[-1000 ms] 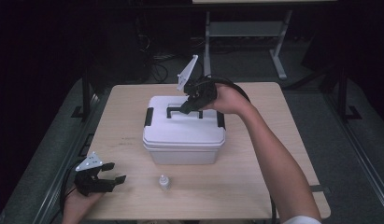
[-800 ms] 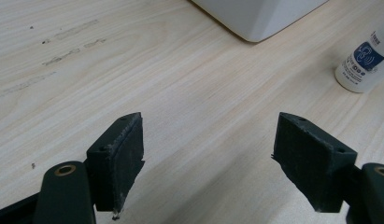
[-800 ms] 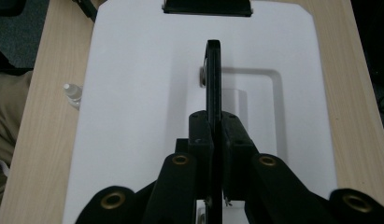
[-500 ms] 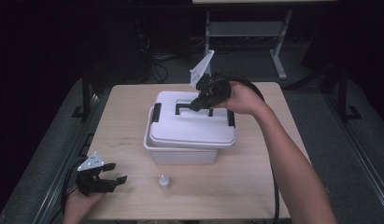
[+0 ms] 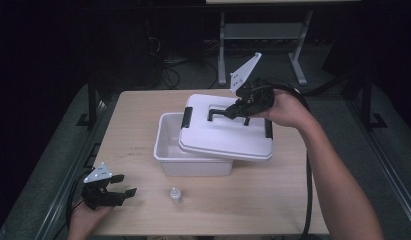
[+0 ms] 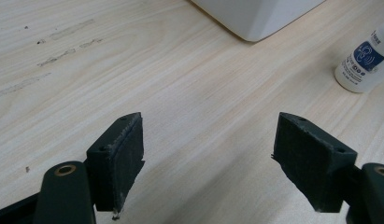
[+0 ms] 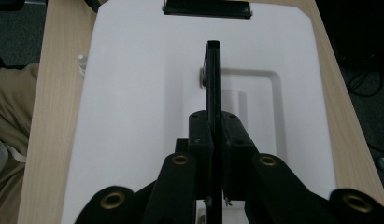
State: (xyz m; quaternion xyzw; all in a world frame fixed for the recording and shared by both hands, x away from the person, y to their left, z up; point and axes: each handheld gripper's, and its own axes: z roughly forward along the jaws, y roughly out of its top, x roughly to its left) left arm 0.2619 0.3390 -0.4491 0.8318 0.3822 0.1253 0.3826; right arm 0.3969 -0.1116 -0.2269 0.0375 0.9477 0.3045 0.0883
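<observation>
**One lid, held by its handle, half off the box**

Your right gripper (image 5: 241,107) is clenched on the black handle (image 5: 224,111) of the white lid (image 5: 225,134). The right gripper view settles it: both pads are pressed flat against the thin handle bar (image 7: 213,70), which runs straight away from the jaws along their centre line. So the handle's long axis lies in line with your grip, not across it.

What matters for the coming move is how the lid sits over the white storage box (image 5: 169,145). In the high view it is displaced toward your right, with its near right part overhanging the box's right end, while the box's left portion lies uncovered and looks empty. Whether the lid's left edge rests on the rim or hangs just above it I cannot tell. The lid's long side runs roughly parallel to the box's long side, its black end clips (image 5: 186,118) pointing left and right.

Your left gripper (image 5: 109,192) rests near the front left corner of the wooden table (image 5: 138,125), jaws spread wide with nothing between them. The small dropper bottle (image 5: 176,194) stands just to its right, in front of the box; in the left gripper view it shows beyond the right jaw (image 6: 359,63), so the left hand is clearly the nearer one to it.

I judge that the lid should be carried further right, clear of the rim, before being set down.
</observation>
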